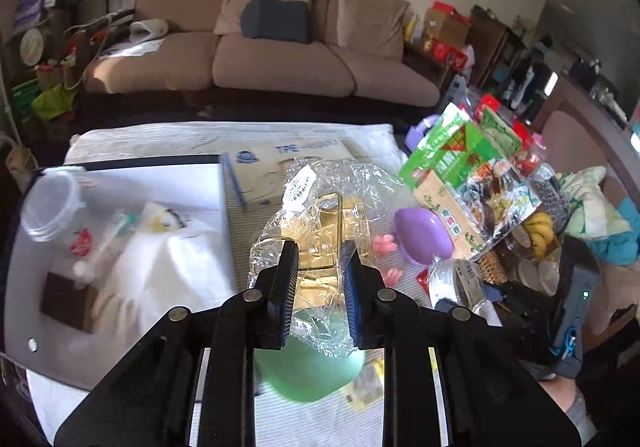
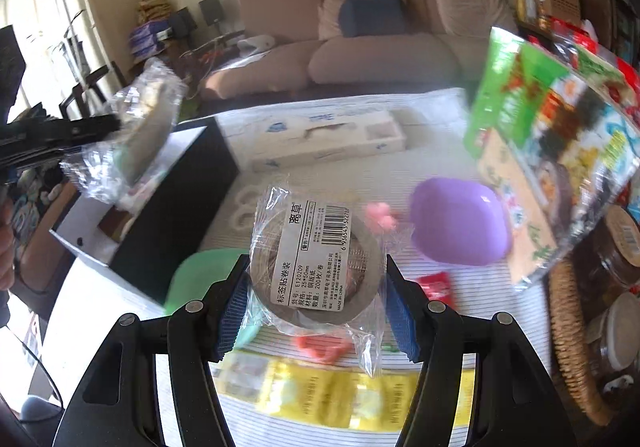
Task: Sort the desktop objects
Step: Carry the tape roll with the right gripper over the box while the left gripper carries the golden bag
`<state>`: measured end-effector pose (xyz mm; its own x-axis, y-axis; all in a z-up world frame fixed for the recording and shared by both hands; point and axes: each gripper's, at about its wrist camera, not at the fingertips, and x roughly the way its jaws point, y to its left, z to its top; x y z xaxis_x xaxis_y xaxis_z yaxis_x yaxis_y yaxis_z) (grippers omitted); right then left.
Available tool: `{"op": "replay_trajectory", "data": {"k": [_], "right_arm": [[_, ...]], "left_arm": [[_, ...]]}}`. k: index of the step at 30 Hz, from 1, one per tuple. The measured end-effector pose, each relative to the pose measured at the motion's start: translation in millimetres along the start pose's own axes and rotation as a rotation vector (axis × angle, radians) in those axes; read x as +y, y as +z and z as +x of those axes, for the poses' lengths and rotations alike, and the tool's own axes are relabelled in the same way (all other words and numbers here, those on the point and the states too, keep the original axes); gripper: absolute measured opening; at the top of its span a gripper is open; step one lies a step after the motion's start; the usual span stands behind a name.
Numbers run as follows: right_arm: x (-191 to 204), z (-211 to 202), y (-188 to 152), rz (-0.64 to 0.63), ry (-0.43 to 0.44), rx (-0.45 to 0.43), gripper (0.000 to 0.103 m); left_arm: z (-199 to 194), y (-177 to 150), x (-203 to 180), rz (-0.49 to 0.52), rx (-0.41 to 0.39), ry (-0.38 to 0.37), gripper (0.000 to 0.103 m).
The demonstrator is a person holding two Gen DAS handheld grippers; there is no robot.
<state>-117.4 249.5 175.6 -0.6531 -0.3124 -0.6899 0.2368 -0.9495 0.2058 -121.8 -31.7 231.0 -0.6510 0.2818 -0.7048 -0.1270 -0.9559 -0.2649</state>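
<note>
Left hand-held gripper [image 1: 318,275]: nearly closed, clamping crinkled clear bag [image 1: 324,207] of gold items
Right hand-held gripper [image 2: 316,307]: half open, gripping wrapped label roll [image 2: 316,267]
Below: striped bench [image 2: 460,271]

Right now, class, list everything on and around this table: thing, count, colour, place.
Gold item in clear wrap: one, held in left gripper.
Label roll in clear bag: one, brown, held in right gripper.
Purple bowl: one, table right.
Green lid: one, under left gripper.
White-lined box: one, table left.
Snack packets: several, green, right.
Sofa: one, tan, behind.
Left gripper: black, shut.
Right gripper: black, shut.
</note>
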Motion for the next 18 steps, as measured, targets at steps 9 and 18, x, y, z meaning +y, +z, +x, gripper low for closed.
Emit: {"op": "replay_trajectory", "data": {"k": [9,18], "right_arm": [[119.2,47.9,78.7,-0.118,0.209,0.020,0.064],[222.5,169.4,136.9,-0.293,0.157,0.165,0.064]], "left_arm": [[-27.7,-4.1,136.6,-0.113,0.011,0.142,0.020],[-0.9,-6.8,207.3,-0.178,0.043,0.137,0.020]]}}
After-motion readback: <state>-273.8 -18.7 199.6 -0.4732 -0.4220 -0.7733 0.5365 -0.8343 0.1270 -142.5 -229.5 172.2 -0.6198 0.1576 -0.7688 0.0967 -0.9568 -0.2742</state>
